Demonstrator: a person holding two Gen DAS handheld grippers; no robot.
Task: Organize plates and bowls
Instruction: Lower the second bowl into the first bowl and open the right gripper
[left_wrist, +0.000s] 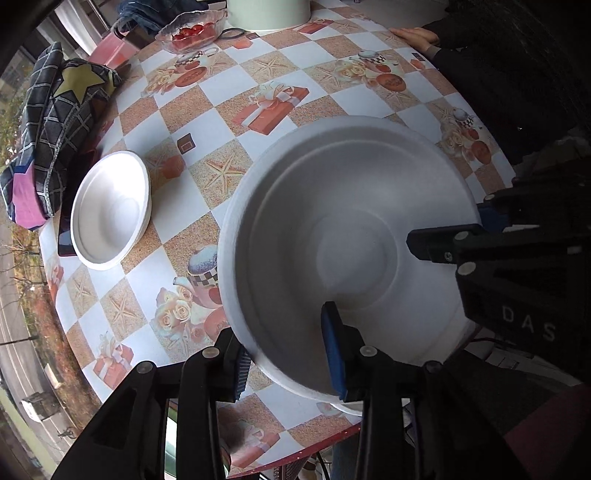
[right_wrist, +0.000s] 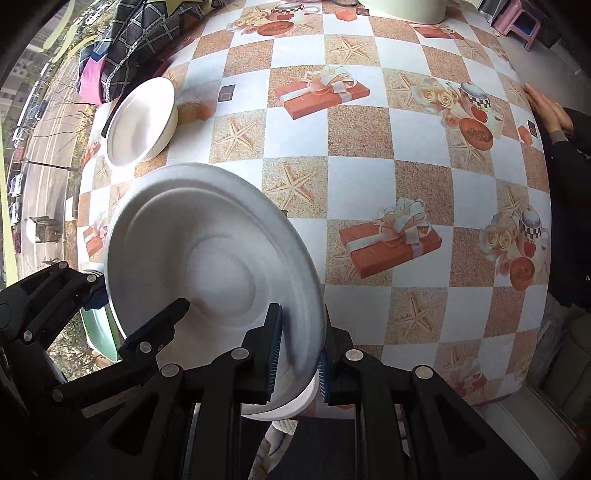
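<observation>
The left hand-held gripper (left_wrist: 291, 354) and the right hand-held gripper (right_wrist: 297, 356) each clamp the rim of one white bowl (left_wrist: 343, 251) above the desk's near edge (left_wrist: 325, 443); its underside is hidden. A white bowl stack (left_wrist: 110, 210) sits near the left edge, open checkered desk between them.

Checkered table (right_wrist: 362, 140) — white bowls (right_wrist: 142, 122), cherry dish (left_wrist: 190, 31), patterned bag (left_wrist: 55, 122).

A round table under a glossy checkered oilcloth (right_wrist: 354, 173) printed with starfish, gift boxes and teapots fills the room. Beyond its left edge a window (left_wrist: 22, 325) gives grey daylight over a street with parked cars. A pink plastic stool (right_wrist: 519, 18) stands on the floor far right
</observation>
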